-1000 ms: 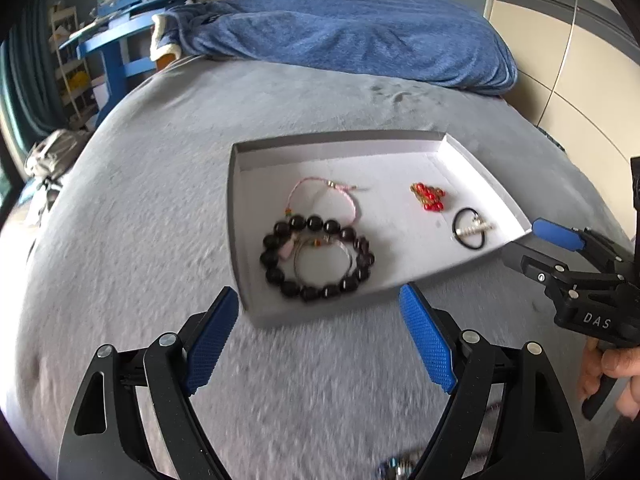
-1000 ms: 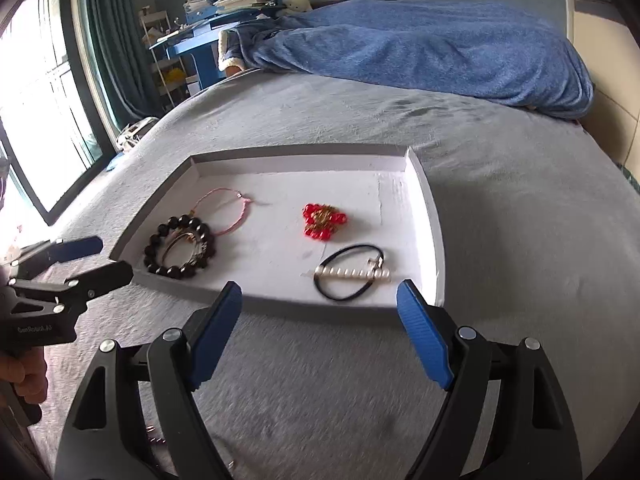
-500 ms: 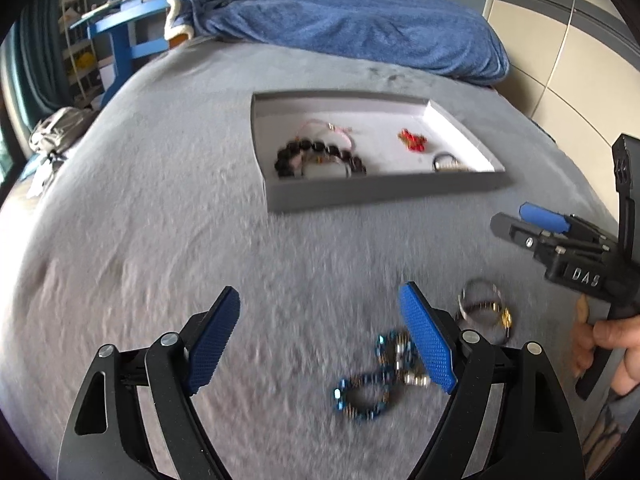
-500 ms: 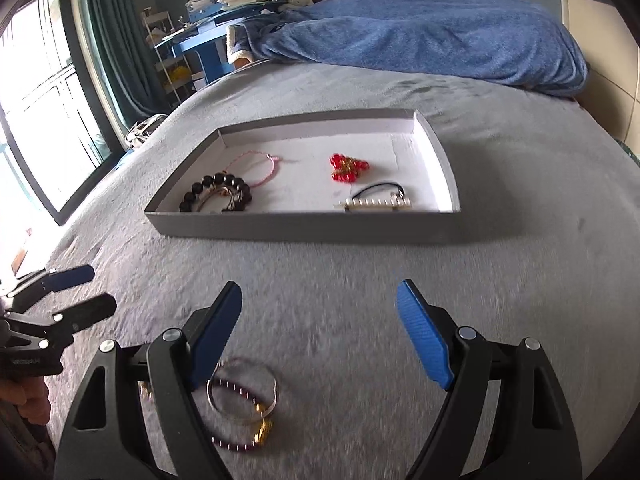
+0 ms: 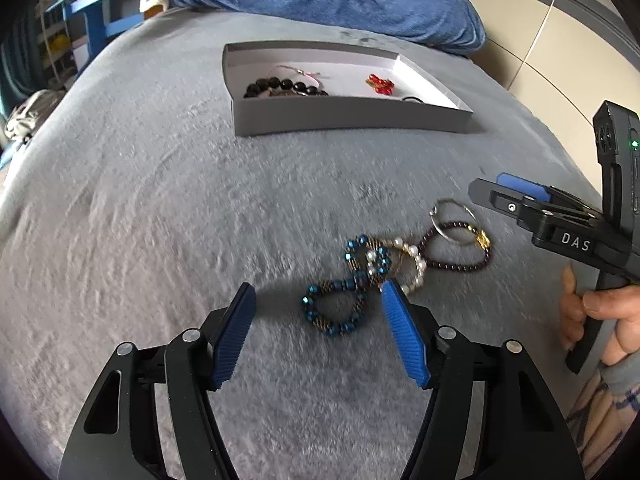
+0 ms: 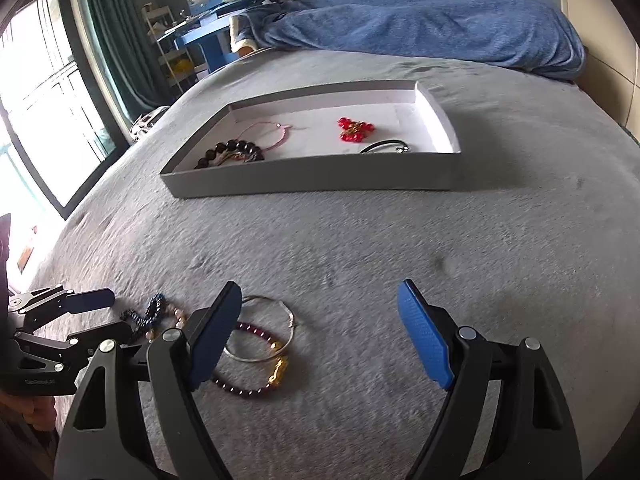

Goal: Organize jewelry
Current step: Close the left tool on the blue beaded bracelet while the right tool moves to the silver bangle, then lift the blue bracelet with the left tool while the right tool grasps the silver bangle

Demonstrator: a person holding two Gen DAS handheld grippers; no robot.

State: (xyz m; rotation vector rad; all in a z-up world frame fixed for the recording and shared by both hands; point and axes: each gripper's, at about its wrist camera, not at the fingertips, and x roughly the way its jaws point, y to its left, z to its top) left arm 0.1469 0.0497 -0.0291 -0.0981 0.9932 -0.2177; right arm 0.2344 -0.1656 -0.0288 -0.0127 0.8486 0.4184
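A blue bead bracelet (image 5: 320,322) lies twisted in a figure eight on the grey bed cover. It is tangled with a pearl bracelet (image 5: 416,258), a purple bead bracelet (image 5: 456,267) and a silver bangle (image 5: 434,216). My left gripper (image 5: 318,292) hangs just over the blue bracelet with its jaws closing; the pads touch nothing. My right gripper (image 6: 320,288) stands open and empty, with the bangle (image 6: 290,316) and purple bracelet (image 6: 256,328) beside its left finger. Further back, the grey tray (image 5: 352,116) holds black beads (image 5: 286,86), a pink cord (image 5: 300,72) and red beads (image 5: 380,83).
A blue blanket (image 6: 420,20) is bunched up at the far end of the bed. A blue desk and shelves (image 6: 200,36) stand beyond the bed, next to a window (image 6: 36,100). A hand (image 5: 600,312) holds the right gripper's handle at the right edge.
Both grippers pulled back from the tray toward the near side of the bed and sank a little. The loose bracelets came into view. The left jaws have narrowed.
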